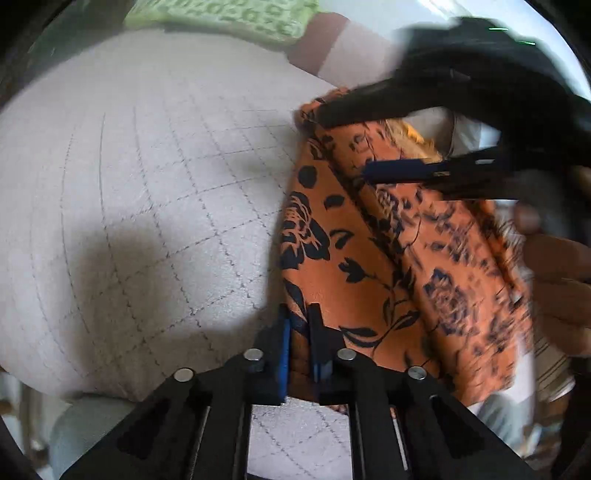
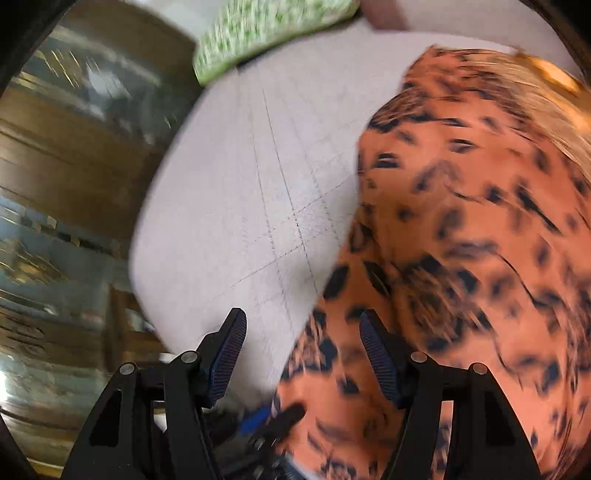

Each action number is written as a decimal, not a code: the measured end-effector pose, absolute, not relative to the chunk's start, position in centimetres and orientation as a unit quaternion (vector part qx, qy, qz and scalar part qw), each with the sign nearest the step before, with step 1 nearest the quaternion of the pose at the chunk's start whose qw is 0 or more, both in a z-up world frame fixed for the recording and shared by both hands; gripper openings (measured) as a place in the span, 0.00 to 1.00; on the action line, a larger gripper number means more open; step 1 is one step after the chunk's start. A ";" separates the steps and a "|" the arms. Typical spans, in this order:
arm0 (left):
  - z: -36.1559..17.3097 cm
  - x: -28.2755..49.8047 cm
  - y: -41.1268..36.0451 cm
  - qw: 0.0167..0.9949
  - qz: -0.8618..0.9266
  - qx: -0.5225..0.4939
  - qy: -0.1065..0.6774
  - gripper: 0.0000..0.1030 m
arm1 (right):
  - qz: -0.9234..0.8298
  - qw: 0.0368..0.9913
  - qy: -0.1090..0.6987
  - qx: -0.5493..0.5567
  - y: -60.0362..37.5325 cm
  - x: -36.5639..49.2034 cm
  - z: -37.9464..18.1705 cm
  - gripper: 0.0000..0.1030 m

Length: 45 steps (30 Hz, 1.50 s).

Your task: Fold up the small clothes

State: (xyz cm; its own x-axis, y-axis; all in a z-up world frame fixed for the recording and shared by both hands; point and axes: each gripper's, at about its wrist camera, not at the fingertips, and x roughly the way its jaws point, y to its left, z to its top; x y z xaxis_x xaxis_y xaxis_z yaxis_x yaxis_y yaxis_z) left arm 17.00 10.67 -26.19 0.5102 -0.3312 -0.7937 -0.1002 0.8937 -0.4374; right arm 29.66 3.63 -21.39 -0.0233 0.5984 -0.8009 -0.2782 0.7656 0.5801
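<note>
My left gripper [image 1: 301, 332] is clamped on the near edge of the orange floral garment [image 1: 369, 258], which drapes over the quilted grey cushion [image 1: 147, 184]. Beyond, my right gripper [image 2: 303, 347] hovers with jaws apart, empty. Farthest: a green patterned pillow [image 2: 266, 33].
</note>
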 end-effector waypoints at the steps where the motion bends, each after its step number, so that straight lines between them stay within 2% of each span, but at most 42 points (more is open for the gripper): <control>1: -26.2 16.8 11.0 0.839 -0.072 -0.229 0.488 0.05 | 0.306 0.684 0.655 0.096 5.4 30.4 -22.3 0.60; 3: -25.9 16.3 11.2 0.841 -0.082 -0.228 0.485 0.04 | 0.266 0.690 0.672 0.032 7.6 31.3 -24.0 0.57; 6: -25.1 15.7 11.2 0.848 -0.099 -0.221 0.472 0.03 | 0.218 0.699 0.681 0.005 8.2 31.6 -25.8 0.42; 7: -24.8 15.5 11.5 0.849 -0.103 -0.226 0.467 0.03 | 0.205 0.713 0.670 -0.027 8.5 31.1 -25.6 0.18; 8: -24.4 15.1 12.1 0.850 -0.105 -0.234 0.460 0.03 | 0.197 0.718 0.666 -0.046 8.7 30.6 -25.4 0.08; 13: -22.0 11.7 15.2 0.854 -0.110 -0.257 0.440 0.03 | 0.236 0.730 0.641 -0.018 8.2 27.8 -21.6 0.07; 16: -22.2 11.3 16.2 0.843 -0.107 -0.265 0.456 0.03 | 0.257 0.736 0.627 -0.007 8.5 26.4 -20.4 0.07; 19: -23.3 12.1 15.9 0.836 -0.092 -0.227 0.491 0.06 | 0.260 0.711 0.653 -0.036 9.4 26.1 -24.6 0.12; 21: -22.8 12.1 16.2 0.833 -0.095 -0.226 0.496 0.08 | 0.274 0.715 0.643 -0.013 8.6 26.6 -25.1 0.15; 22: -22.1 11.8 16.7 0.835 -0.108 -0.235 0.485 0.11 | 0.288 0.717 0.635 0.017 7.3 26.6 -23.8 0.21; 23: -21.2 11.6 17.4 0.839 -0.116 -0.248 0.469 0.22 | 0.307 0.720 0.621 0.042 6.1 26.5 -22.4 0.29; 24: -20.3 11.6 17.9 0.843 -0.113 -0.257 0.459 0.37 | 0.333 0.729 0.594 0.072 4.2 26.3 -20.3 0.38; 25: -19.2 11.8 18.4 0.850 -0.106 -0.265 0.443 0.45 | 0.341 0.741 0.572 0.087 2.2 26.2 -18.7 0.57; 26: -18.1 12.1 18.9 0.858 -0.101 -0.267 0.428 0.54 | 0.340 0.755 0.553 0.096 0.2 26.2 -17.4 0.70; 30: -14.3 16.9 17.8 0.872 -0.106 -0.261 0.401 0.59 | 0.311 0.794 0.504 0.137 -8.8 27.8 -14.4 0.71; 34: -13.0 25.5 14.2 0.884 -0.116 -0.216 0.397 0.64 | 0.230 0.830 0.483 0.160 -18.7 31.8 -13.9 0.72; 41: -18.8 43.7 8.4 0.866 -0.068 -0.170 0.466 0.63 | 0.124 0.845 0.496 0.159 -31.0 40.5 -18.4 0.72; 45: -21.5 49.8 5.2 0.862 -0.059 -0.132 0.486 0.63 | 0.104 0.830 0.517 0.179 -33.8 44.7 -22.3 0.73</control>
State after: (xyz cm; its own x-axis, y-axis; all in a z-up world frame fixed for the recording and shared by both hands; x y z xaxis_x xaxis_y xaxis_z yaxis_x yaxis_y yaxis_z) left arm 49.80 5.17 -21.51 0.5214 -0.2290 -0.8220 -0.0268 0.9585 -0.2840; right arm 44.71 -33.82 -22.26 0.4432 0.3583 -0.8217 0.0119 0.9142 0.4050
